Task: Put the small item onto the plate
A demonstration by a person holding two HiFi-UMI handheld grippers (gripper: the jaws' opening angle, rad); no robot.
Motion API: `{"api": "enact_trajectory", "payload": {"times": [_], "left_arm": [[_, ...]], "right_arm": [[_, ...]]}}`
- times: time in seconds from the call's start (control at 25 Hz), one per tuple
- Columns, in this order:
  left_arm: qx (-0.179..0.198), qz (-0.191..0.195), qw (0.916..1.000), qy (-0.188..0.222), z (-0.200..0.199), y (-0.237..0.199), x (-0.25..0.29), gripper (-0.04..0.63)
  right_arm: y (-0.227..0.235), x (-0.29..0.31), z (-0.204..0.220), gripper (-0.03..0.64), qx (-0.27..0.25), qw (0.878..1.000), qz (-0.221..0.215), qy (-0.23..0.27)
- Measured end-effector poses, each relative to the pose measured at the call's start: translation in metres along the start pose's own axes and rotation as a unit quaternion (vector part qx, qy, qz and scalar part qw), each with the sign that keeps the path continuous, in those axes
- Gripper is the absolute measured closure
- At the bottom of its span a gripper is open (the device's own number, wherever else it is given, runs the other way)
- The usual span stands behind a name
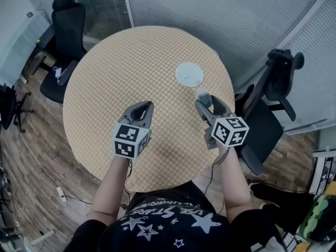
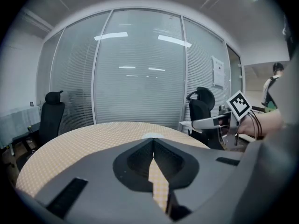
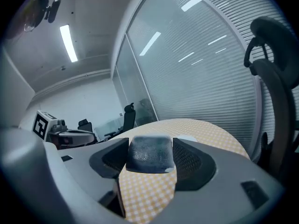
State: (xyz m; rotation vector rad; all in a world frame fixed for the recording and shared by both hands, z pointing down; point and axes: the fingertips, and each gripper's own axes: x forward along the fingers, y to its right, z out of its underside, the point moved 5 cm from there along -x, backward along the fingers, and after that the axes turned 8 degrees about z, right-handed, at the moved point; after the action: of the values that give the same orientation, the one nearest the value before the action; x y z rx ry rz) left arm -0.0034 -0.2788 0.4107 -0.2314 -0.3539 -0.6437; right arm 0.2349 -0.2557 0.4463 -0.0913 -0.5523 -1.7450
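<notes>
A small white plate (image 1: 189, 74) lies on the round checkered table (image 1: 121, 67), toward its far right side. My right gripper (image 1: 203, 102) is shut on a small dark grey block (image 3: 150, 154), held above the table just short of the plate; the block (image 1: 204, 97) shows between the jaw tips in the head view. The plate's edge (image 3: 186, 138) peeks out just behind the block. My left gripper (image 1: 145, 109) hovers over the table's middle, jaws shut with nothing between them. In the left gripper view the plate (image 2: 152, 136) lies straight ahead beyond the shut tips.
Black office chairs stand around the table: one at the far left (image 1: 65, 41), one at the right (image 1: 273, 96). Glass walls with blinds run behind the table. A person (image 2: 273, 85) stands in the distance at the right.
</notes>
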Motion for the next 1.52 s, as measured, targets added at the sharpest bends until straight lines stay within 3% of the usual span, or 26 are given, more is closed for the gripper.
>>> {"api": "enact_trajectory", "payload": {"times": [0.24, 0.48, 1.24, 1.52], "left_arm": [[-0.001, -0.029, 0.9995, -0.013, -0.019, -0.019, 0.05, 0.588], [-0.013, -0.04, 0.9986, -0.032, -0.009, -0.036, 0.073, 0.588], [-0.062, -0.051, 0.9935, -0.081, 0.039, -0.075, 0.123, 0.588], [-0.076, -0.054, 0.9918, -0.088, 0.05, -0.083, 0.128, 0.588]], "right_arm": [[0.029, 0.063, -0.01, 0.325, -0.012, 0.999, -0.035, -0.028], [0.046, 0.104, -0.009, 0.325, -0.025, 0.998, -0.044, -0.047], [0.084, 0.206, 0.031, 0.325, -0.06, 0.993, -0.031, -0.097], [0.085, 0.225, 0.043, 0.325, -0.11, 0.986, -0.011, -0.121]]}}
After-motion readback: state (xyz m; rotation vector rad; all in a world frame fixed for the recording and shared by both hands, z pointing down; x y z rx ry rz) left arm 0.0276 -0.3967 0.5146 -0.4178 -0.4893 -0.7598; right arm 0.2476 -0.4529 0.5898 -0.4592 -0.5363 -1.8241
